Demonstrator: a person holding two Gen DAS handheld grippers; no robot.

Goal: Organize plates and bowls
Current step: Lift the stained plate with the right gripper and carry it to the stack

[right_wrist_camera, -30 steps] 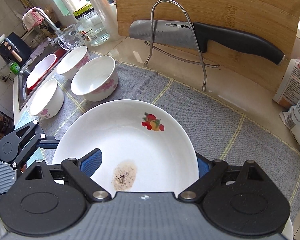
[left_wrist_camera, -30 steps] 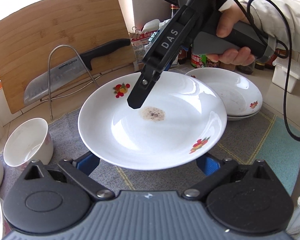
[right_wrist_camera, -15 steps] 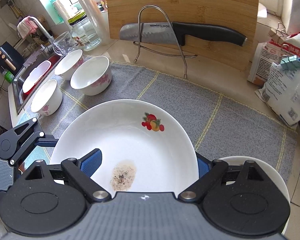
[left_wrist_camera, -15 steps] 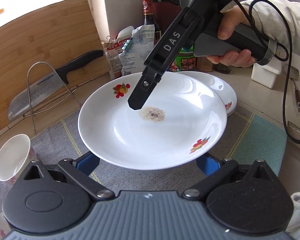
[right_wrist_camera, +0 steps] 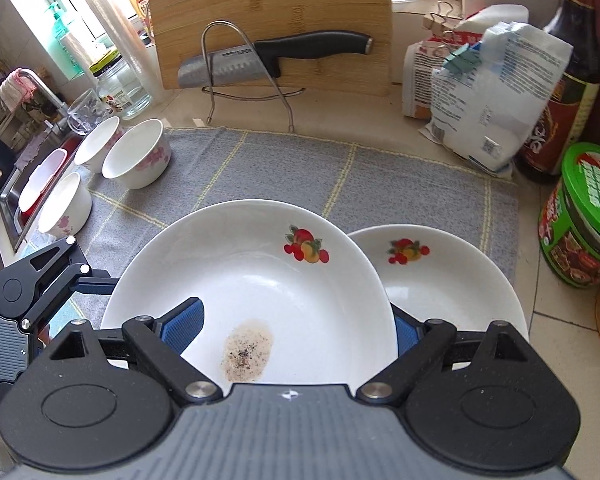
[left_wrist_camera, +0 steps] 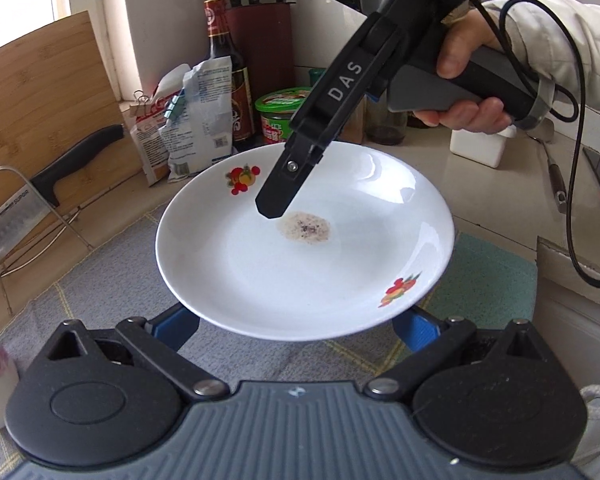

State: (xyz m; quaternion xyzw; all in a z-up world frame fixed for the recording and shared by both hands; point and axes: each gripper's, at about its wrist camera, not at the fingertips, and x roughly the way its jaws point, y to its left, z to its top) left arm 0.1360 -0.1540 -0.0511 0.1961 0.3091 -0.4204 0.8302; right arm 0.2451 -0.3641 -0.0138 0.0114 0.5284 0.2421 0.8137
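The right gripper [left_wrist_camera: 274, 210] is black, with "DAS" in white letters, a silver screw near its tip, a grey and black handle and a black cable. The hand [left_wrist_camera: 466, 76] wears a pale sleeve [left_wrist_camera: 560, 44]. The left gripper [left_wrist_camera: 296, 330] has blue pads and round black housings.

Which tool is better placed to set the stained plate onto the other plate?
Right, probably: the right tool grips the stained plate, and the other plate lies right beside it.

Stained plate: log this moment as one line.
stained plate above mat | left gripper fingers under it, jaws wide | right gripper straddles its rim, grip unclear | second plate partly behind it
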